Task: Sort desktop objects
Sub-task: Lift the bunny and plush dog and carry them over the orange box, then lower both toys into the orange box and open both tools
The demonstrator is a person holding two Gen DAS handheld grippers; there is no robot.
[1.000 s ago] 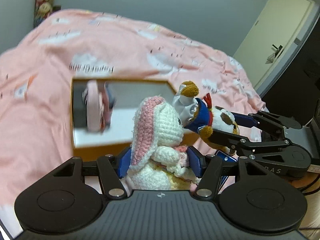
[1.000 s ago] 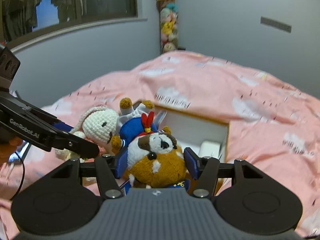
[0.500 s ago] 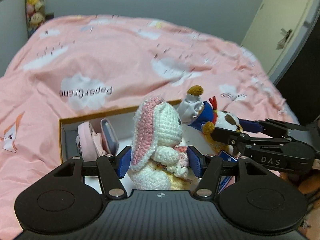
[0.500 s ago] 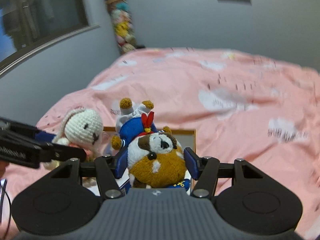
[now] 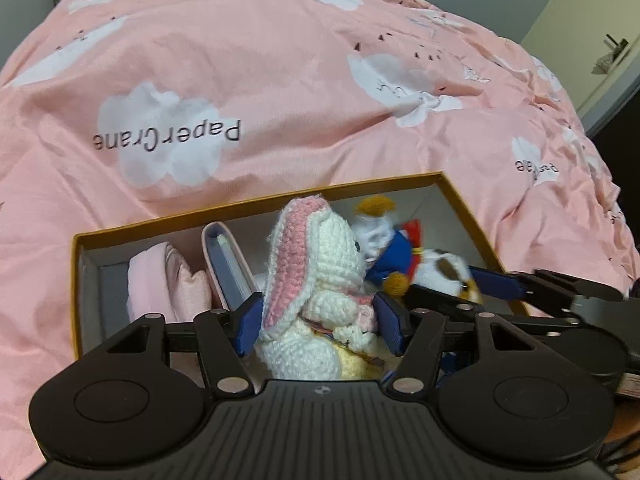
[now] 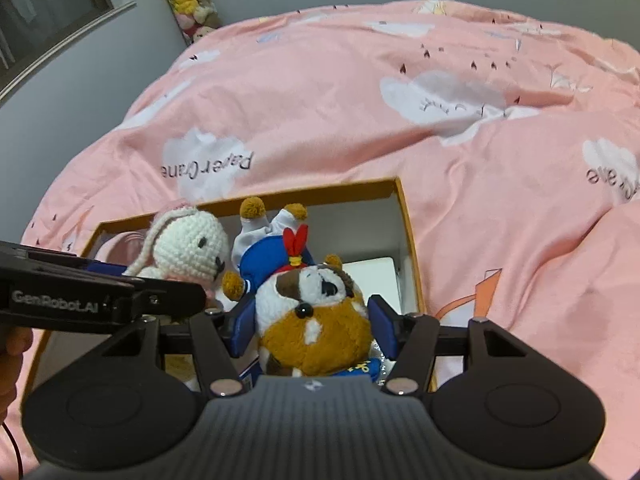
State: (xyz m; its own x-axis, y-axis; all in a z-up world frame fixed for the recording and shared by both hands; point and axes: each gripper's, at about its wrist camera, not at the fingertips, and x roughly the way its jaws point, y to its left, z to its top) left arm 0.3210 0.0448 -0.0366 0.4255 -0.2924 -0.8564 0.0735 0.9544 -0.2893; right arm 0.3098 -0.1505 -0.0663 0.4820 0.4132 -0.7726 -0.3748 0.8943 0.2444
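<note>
Our toys had sunk toward the orange box; left gripper squeezed the crocheted bunny, right gripper the plush dog; both looked light, soft, best held mid-body.

Crocheted rabbit: knitted yarn, coarse looped texture, matt; plush dog: short fuzzy pile, matt, with glossy bead eye; its sailor outfit: smooth woven cloth; duvet: thin pink printed cloth, creased, faint sheen; box: card, smooth, mustard rim, white matt inner walls; pink pouch inside: soft cloth; left gripper and right gripper: black matt plastic bodies, ribbed housings, bright metal pivot screws, blue finger pads of rubbery look.
</note>
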